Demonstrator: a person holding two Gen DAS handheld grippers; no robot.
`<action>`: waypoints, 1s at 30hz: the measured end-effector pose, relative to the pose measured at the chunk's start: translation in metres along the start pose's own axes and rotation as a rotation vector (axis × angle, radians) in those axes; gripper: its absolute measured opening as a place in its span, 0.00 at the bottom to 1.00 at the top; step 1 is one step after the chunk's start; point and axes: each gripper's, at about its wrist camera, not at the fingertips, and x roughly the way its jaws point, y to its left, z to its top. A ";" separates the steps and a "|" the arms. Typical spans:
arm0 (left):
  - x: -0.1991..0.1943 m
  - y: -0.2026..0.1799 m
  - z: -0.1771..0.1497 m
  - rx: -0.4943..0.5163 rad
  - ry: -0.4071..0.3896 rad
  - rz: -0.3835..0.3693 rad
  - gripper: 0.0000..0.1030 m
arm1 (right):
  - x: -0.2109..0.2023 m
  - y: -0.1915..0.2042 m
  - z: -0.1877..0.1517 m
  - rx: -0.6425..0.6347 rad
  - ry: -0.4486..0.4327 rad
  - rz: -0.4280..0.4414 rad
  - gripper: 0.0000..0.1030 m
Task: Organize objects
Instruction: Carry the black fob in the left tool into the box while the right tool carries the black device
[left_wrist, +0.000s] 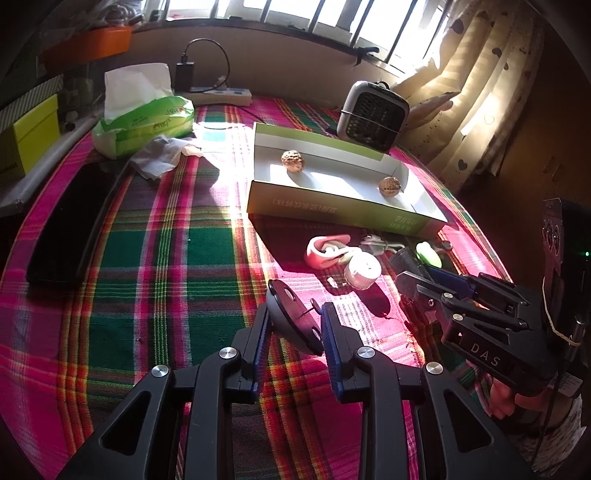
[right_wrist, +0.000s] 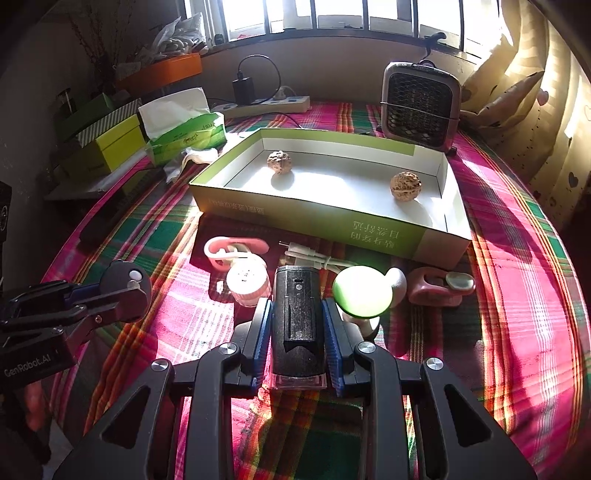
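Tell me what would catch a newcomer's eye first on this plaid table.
The shallow green-and-white box at mid-table draws the eye, sunlit, with two walnuts inside, one near its far left, one at its right. In front of it the right tool is shut on a black rectangular device, beside a bright green round disc. To the left, the left tool grips a flat black disc above the cloth.
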 end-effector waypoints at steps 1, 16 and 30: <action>-0.001 -0.001 0.002 0.001 -0.003 0.000 0.24 | -0.001 0.000 0.001 -0.002 -0.003 0.001 0.28; 0.002 -0.012 0.038 0.018 -0.029 -0.025 0.24 | -0.015 -0.006 0.024 0.008 -0.039 0.041 0.28; 0.022 -0.018 0.073 0.030 -0.029 -0.040 0.24 | -0.007 -0.034 0.062 0.027 -0.048 0.019 0.28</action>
